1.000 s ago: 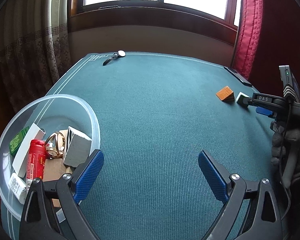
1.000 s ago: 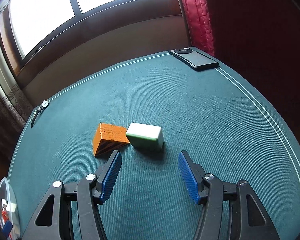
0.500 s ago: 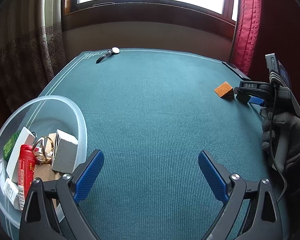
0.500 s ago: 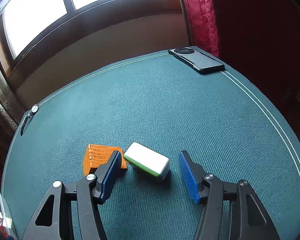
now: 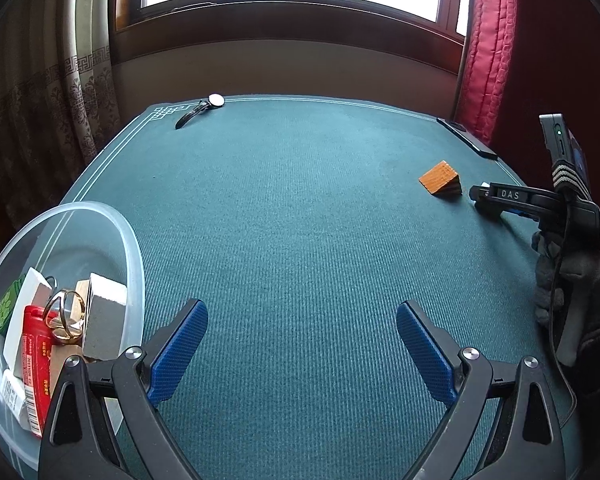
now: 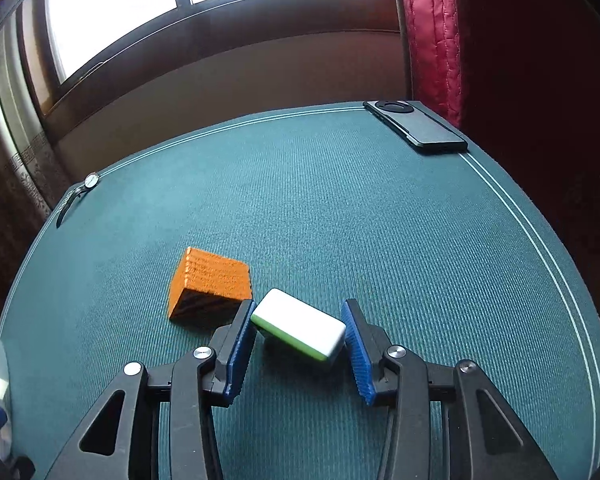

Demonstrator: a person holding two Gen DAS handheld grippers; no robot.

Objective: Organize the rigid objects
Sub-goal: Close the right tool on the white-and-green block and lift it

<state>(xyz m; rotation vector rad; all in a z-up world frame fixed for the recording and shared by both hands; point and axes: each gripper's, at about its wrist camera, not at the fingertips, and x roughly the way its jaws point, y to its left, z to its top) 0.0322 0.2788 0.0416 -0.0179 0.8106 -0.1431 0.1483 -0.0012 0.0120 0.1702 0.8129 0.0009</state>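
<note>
Right gripper [image 6: 298, 340]: blue pads narrowed around white-and-green rectangular tile [image 6: 299, 329], apparently touching both ends, on green felt table [image 6: 340, 208]; ridged orange block [image 6: 210, 286] just beside. Left gripper [image 5: 302, 346]: jaws wide, empty, beside clear plastic bowl [image 5: 134, 248] of assorted items

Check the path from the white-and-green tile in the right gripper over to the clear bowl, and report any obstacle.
Nothing visible blocks it. The white-and-green tile sits between the right gripper pads. The orange block lies just left of it, close to the left pad. Open green table runs to the clear bowl.
</note>
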